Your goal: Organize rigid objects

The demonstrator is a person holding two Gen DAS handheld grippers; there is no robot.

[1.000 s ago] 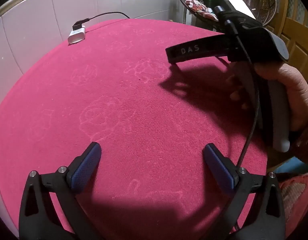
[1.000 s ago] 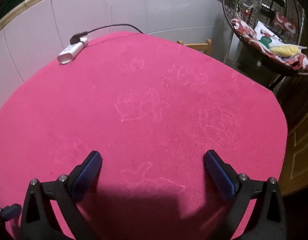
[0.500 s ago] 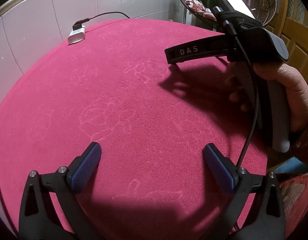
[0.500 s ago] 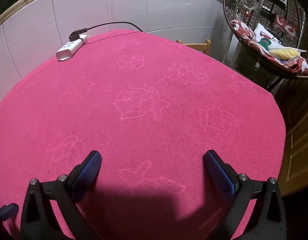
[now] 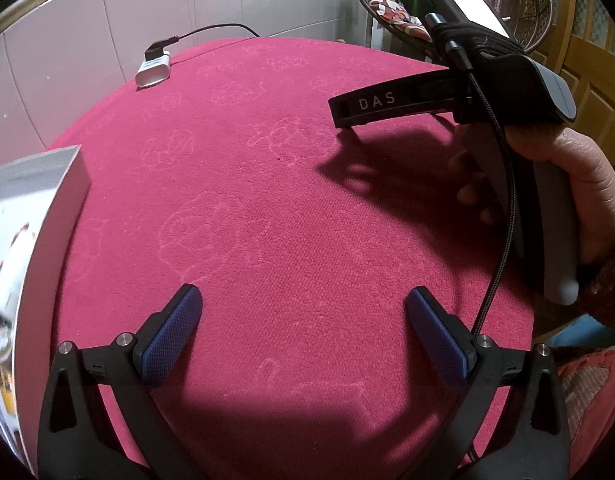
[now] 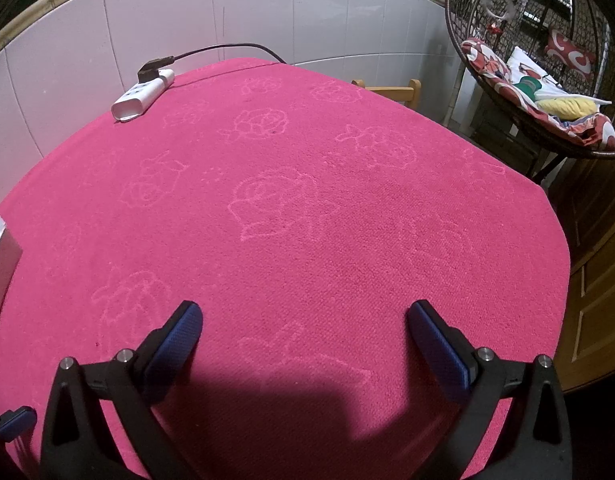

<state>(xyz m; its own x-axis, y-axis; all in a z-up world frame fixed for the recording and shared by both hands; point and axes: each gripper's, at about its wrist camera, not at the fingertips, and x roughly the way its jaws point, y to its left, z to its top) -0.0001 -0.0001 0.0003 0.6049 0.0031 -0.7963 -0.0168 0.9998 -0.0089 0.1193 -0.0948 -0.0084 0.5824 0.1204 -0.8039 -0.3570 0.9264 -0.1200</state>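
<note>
Showing right tool (image 5: pixel 347 114) only: left view.

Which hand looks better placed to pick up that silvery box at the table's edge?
Left, probably. The silvery box sits just beside the open left gripper; for the right gripper, also open, only its corner shows.

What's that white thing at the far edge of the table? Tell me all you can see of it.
The power strip is a white, smooth, plastic-looking bar with rounded ends. It lies flat on the red cloth near the far left edge, close to the tiled wall, angled towards it. Small dark sockets dot its top. A black plug sits in its far end, its cable curving away right. Neither gripper touches it.
</note>
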